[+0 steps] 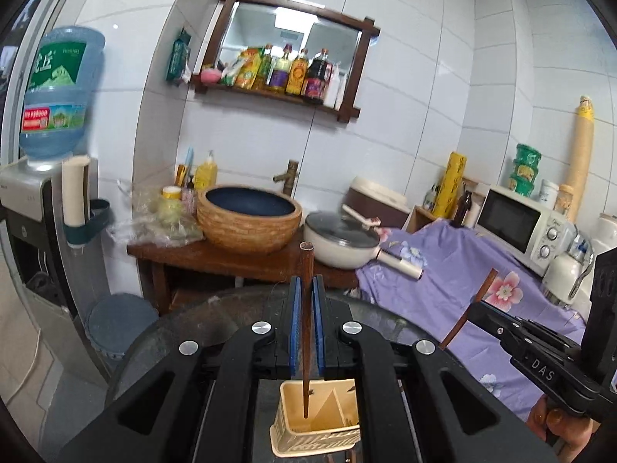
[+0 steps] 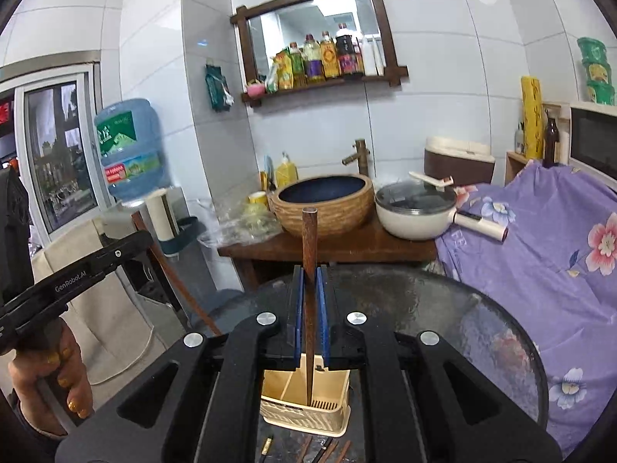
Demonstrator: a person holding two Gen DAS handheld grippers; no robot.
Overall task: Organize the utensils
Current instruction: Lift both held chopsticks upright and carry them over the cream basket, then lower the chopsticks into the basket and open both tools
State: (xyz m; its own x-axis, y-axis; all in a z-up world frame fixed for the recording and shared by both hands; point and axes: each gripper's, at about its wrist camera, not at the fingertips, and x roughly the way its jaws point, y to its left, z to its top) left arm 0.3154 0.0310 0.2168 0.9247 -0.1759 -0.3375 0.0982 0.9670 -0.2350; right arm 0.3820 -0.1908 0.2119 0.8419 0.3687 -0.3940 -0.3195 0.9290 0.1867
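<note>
Both our grippers, left and right, clamp one wooden chopstick apiece upright over the cream utensil holder on the glass table, where any tilt risks tips missing their compartment.

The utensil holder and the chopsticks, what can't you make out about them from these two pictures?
- Utensil holder: in both wrist views the gripper frame covers its upper part.
- Left gripper's chopstick: whether its tip touches the holder's floor, unclear.
- Utensils on the table: right wrist view, cut off by the bottom edge; count and kind unclear.
</note>
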